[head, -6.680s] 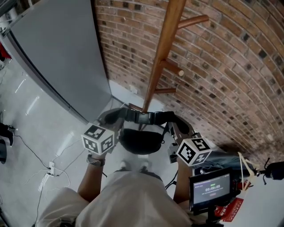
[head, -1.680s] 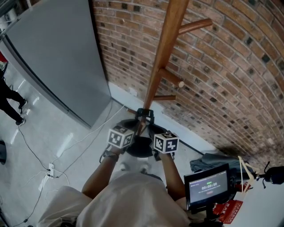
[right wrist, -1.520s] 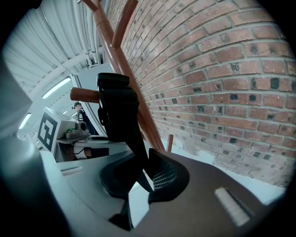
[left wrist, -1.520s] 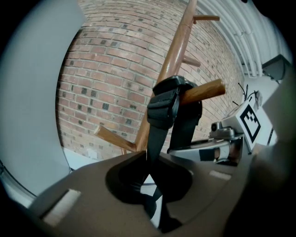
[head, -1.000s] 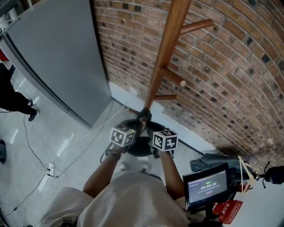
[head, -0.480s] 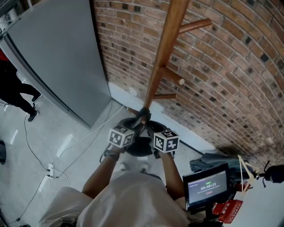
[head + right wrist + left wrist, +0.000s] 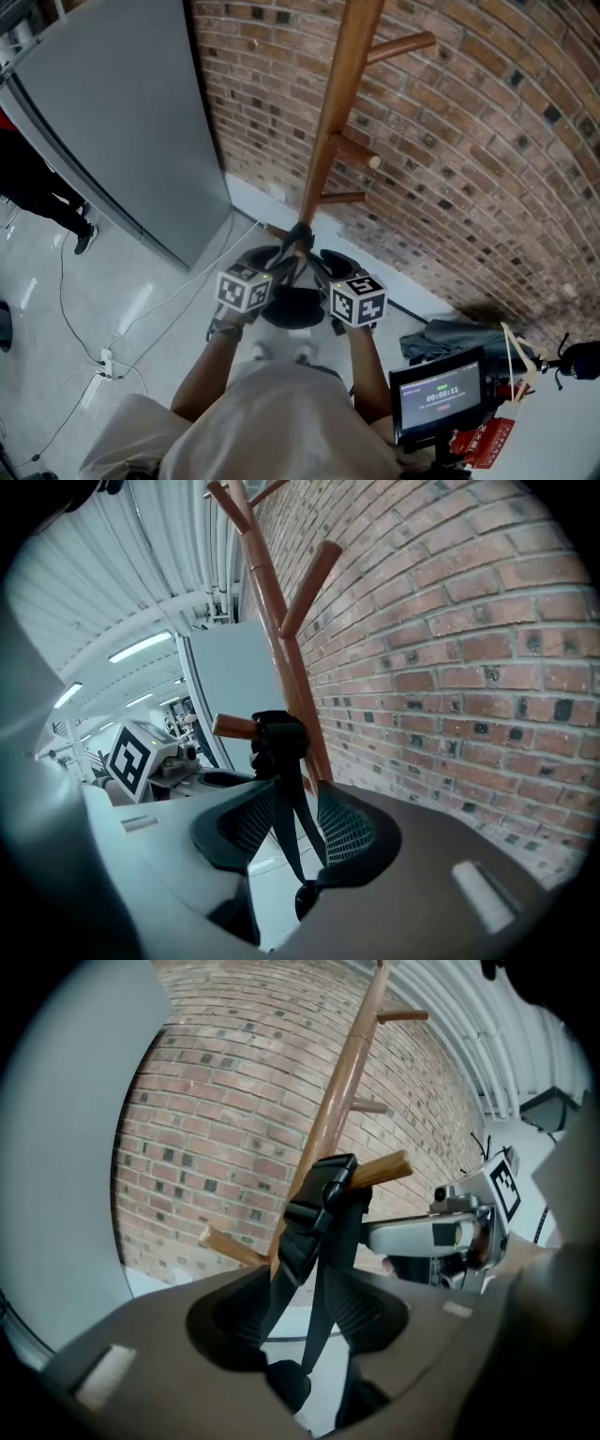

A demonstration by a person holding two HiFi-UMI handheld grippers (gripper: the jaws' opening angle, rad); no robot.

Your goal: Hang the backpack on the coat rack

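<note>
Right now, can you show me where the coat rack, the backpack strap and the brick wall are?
coat rack (image 7: 335,112), head view, on its wooden pole.
backpack strap (image 7: 321,1207), left gripper view, on its top near the peg.
brick wall (image 7: 487,169), head view, on bare bricks.

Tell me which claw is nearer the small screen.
Right. The right claw is up-left of the screen; the left claw sits farther left. Both are opening, backpack strap between their jaws.

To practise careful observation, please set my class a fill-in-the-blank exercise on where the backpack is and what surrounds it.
1. The backpack is coloured ___.
2. Its strap is looped over a wooden ___ that sticks out of the coat rack.
3. The wall behind the coat rack is built of ___.

Missing words: black; peg; brick.
</note>
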